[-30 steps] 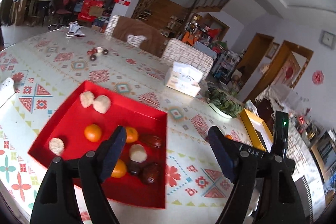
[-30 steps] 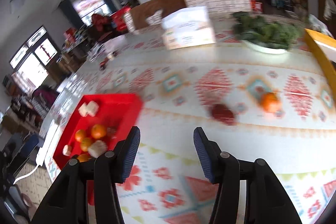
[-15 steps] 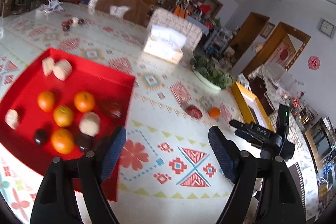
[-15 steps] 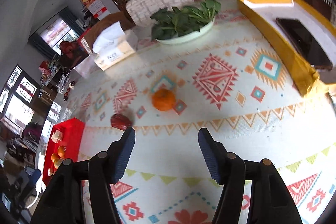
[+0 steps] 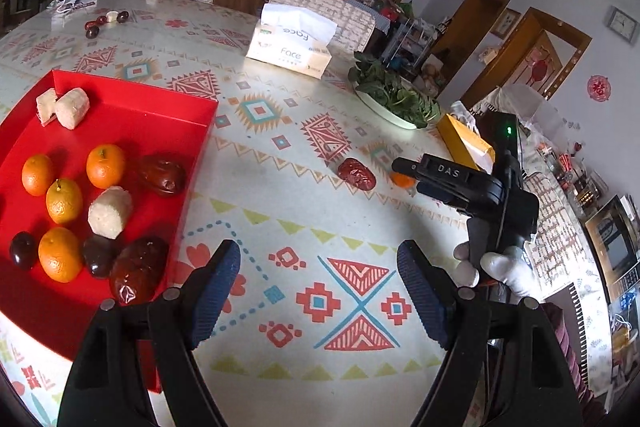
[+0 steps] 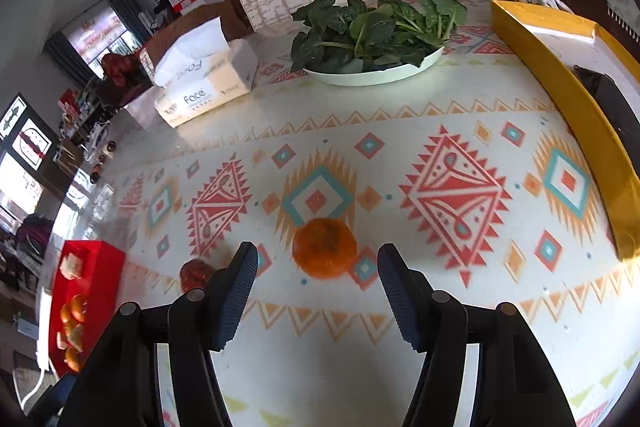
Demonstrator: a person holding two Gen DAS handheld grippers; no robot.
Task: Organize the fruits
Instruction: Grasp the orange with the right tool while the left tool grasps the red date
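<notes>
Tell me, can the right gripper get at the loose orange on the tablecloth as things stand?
Probably yes. The orange lies just ahead of the right gripper, lined up with the gap between its open fingers, with only bare tablecloth around it. The red date sits off to the side.

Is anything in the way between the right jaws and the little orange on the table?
Nothing visible is. The right gripper has open, empty jaws, and the orange sits just ahead of them on bare tablecloth. The red date lies off to the left, outside the path.

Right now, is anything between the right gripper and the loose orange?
No. In the right wrist view, only bare patterned tablecloth separates the open right gripper from the orange.
</notes>
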